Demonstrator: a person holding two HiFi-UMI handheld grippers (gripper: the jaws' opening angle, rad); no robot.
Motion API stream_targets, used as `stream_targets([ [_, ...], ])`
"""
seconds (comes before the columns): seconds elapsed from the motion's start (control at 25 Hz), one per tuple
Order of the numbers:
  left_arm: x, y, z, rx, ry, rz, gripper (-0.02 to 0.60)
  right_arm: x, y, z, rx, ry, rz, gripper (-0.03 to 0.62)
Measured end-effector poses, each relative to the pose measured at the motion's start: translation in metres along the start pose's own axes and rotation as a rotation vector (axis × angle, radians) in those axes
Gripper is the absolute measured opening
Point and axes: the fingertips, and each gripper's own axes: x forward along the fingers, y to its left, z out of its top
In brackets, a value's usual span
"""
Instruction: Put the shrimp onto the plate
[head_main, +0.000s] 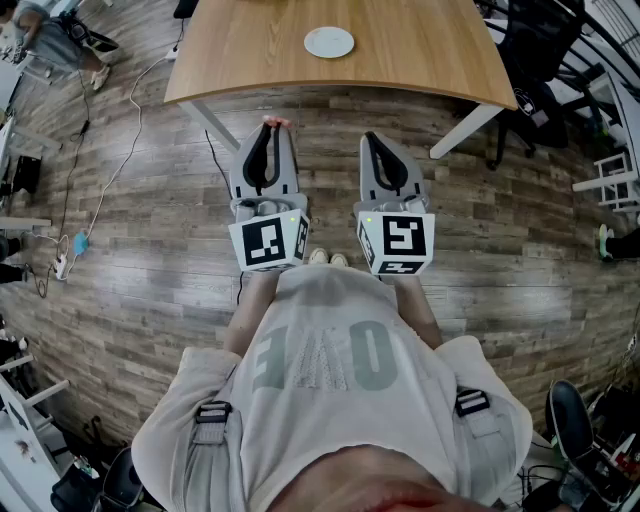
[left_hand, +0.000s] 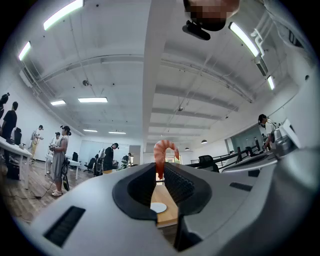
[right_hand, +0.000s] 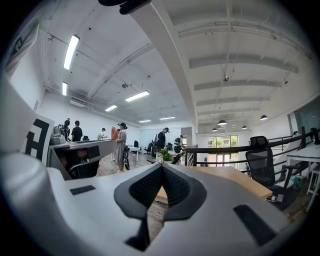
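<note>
- white plate (head_main: 329, 42), lying on the wooden surface (head_main: 420, 60)
- left claw (head_main: 275, 132), pink shrimp (head_main: 277, 122) pinched at its tips, above the floor (head_main: 150, 250)
- right claw (head_main: 371, 139), tips together

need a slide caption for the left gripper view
Left claw shut on a shrimp, its curved body sticking up above the tips; white plate on the wooden table beyond.
</note>
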Motion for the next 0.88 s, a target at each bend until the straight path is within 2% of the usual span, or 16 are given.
stream_targets([
  [0.28,0.006,0.013,-0.015,-0.012,0.015,0.012,0.052,0.014,0.012,0.003,-0.034,0.022,0.043,0.018],
  [0.36,0.008,0.014,-0.015,-0.005,0.017,0.015,0.052,0.014,0.011,0.009,-0.050,0.006,0.031,0.018],
  [0.6,0.018,0.025,0.008,0.016,-0.046,0.040,0.052,0.011,0.003,0.014,0.010,-0.033,-0.003,0.020],
  [0.76,0.021,0.026,0.001,0.010,-0.029,0.031,0.052,0.013,-0.003,0.003,-0.038,0.003,-0.014,0.020],
  [0.88,0.019,0.025,-0.001,0.015,-0.025,0.015,0.052,0.012,-0.007,0.001,-0.021,0.003,-0.029,0.020],
])
